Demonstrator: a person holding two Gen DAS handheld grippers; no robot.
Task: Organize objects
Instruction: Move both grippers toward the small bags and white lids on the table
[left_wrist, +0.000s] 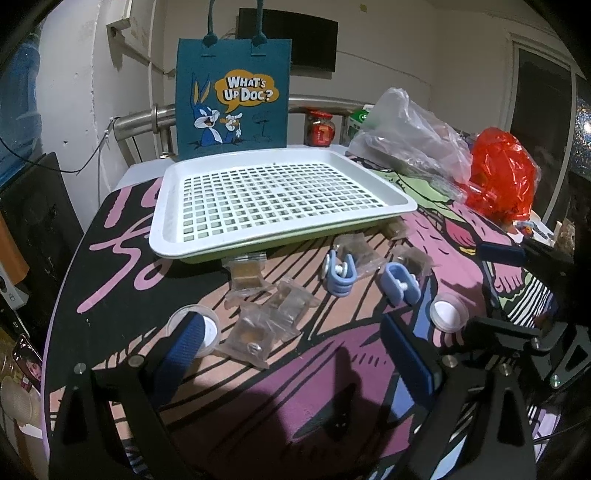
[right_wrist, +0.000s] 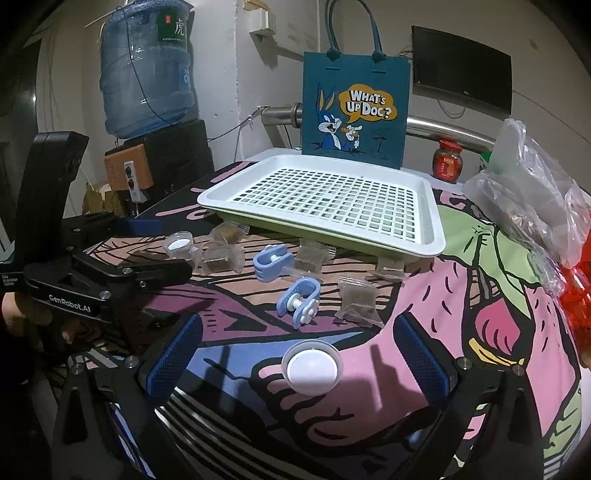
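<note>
Both my grippers, left (left_wrist: 291, 354) and right (right_wrist: 299, 354), stand open and empty. The cap (right_wrist: 312, 367) between my right fingers looks light, stiff and slick; I would pinch its rim.

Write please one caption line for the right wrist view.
Open right claw hovers around a small round cup on the printed tablecloth, before an empty white tray.

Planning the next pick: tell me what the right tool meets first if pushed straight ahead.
Probably the round white-lidded cup, lying on the mat between the open right tool; depth is uncertain.
</note>
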